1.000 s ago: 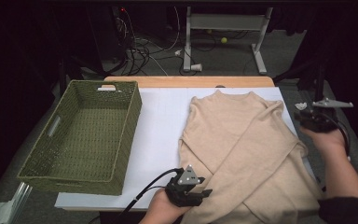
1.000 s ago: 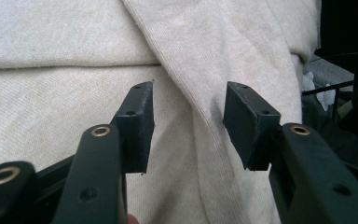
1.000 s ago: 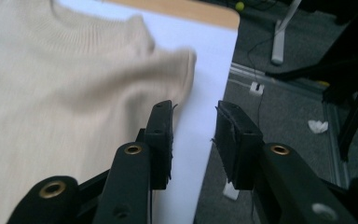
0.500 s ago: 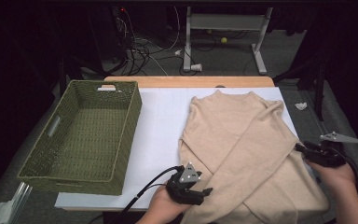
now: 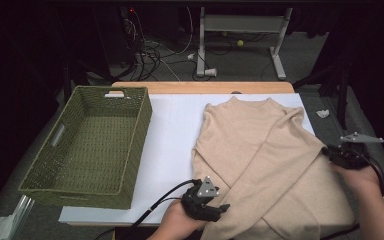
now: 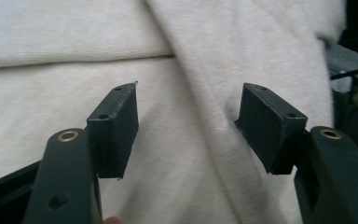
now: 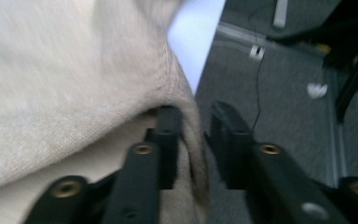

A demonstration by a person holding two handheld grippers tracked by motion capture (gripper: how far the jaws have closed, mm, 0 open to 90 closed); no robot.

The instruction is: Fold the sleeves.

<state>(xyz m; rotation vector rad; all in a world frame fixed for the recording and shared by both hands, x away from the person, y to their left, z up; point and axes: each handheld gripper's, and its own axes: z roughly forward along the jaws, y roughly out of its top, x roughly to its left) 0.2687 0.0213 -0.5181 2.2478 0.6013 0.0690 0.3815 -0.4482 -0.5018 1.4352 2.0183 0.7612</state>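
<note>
Beige knit sweater [image 5: 265,165] sprawls across the counter's [image 5: 175,125] right half, soft, limp, best pinched at edges. Left gripper [image 6: 186,116] hovers wide open over its lower fold; right gripper [image 7: 193,140] straddles the right-side edge, jaws not yet clamped.

the high view looks forward and down from the near side, taking in the whole white-covered table [image 5: 180,125]. the left gripper view sits very close over the beige knitted sweater [image 6: 182,154] near its near-left hem. the right gripper view, equally close, faces along the sweater's right edge toward the grey floor [image 7: 279,84]. all three share the sweater.
</note>
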